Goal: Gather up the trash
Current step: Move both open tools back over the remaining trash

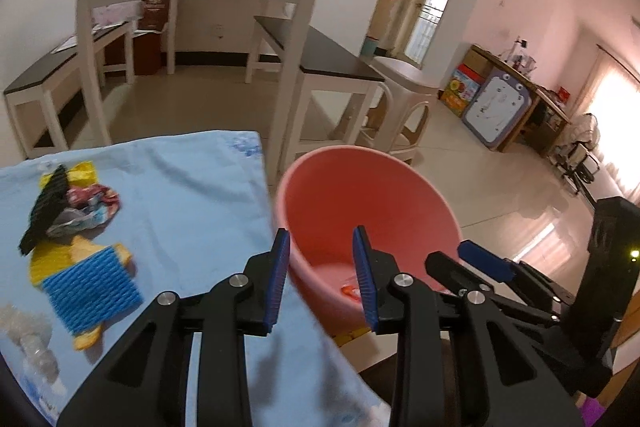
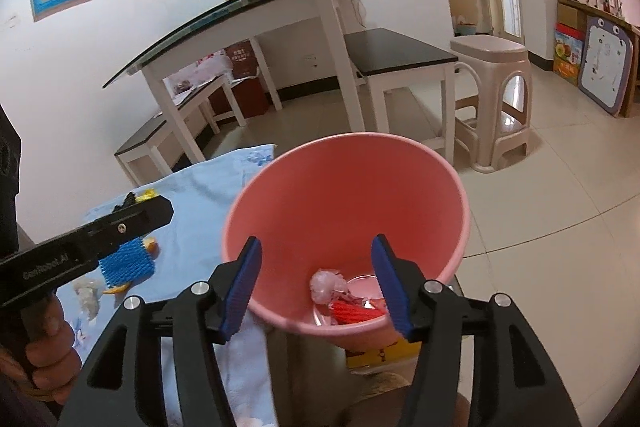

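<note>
tilting toward camera, pink bin (image 2: 344, 203) mouth

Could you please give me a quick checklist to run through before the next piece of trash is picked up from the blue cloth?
1. Left hand-held gripper empty, jaws apart: ok.
2. Right hand-held gripper empty, jaws apart over the round pink plastic bucket: ok.
3. Earlier trash inside bucket, red ribbed foam piece at the bottom: ok.
4. Trash left on the light blue cloth: blue and yellow foam netting, crumpled printed wrapper: not ok.
5. Bucket stands steadily: cannot tell.
</note>
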{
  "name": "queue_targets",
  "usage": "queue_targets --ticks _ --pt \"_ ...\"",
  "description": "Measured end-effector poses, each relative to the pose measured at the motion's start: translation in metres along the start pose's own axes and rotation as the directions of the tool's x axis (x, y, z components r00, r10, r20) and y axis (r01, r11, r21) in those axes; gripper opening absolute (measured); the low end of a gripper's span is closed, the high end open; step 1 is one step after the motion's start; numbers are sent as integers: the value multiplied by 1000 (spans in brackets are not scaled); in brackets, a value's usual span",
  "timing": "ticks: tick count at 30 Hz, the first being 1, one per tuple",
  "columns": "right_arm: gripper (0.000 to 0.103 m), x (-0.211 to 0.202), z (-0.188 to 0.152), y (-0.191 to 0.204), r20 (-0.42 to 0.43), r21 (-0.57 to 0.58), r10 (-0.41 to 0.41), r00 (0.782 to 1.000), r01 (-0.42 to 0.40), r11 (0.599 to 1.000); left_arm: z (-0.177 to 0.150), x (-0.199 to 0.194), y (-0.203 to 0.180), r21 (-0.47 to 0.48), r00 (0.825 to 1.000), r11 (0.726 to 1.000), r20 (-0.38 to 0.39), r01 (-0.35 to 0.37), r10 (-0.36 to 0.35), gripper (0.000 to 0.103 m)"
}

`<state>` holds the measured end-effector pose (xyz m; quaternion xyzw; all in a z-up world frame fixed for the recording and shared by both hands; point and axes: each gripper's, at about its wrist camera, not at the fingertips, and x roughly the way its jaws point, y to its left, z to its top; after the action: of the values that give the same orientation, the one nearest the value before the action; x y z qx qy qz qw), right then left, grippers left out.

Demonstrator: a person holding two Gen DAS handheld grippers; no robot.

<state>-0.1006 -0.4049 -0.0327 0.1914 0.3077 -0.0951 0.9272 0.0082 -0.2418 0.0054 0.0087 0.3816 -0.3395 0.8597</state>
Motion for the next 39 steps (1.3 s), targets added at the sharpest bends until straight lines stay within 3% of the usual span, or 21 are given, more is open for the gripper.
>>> queue_targets --ticks 13,18,25,29,35,39 --pt "62 -5 -15 56 -22 -58 77 997 -78 995 -39 -58 50 -65 984 982 27 -177 179 33" --pt "62 0 -20 84 -41 -82 118 992 -121 989 -60 -82 86 -121 960 953 21 -276 281 33" --pt "66 12 -31 119 -79 -115 174 982 -182 977 -91 -107 137 -225 913 889 -3 -399 409 32" --pt "66 21 -34 133 -108 -133 194 975 -208 969 -104 -108 165 -296 909 863 -48 -409 414 32" --pt "66 34 -39 142 -145 -142 204 968 -224 964 -106 -97 185 -370 923 849 -82 -378 375 32" --pt "66 44 -39 148 -161 -146 215 963 -239 960 -104 -84 193 -368 912 836 -108 -406 395 32"
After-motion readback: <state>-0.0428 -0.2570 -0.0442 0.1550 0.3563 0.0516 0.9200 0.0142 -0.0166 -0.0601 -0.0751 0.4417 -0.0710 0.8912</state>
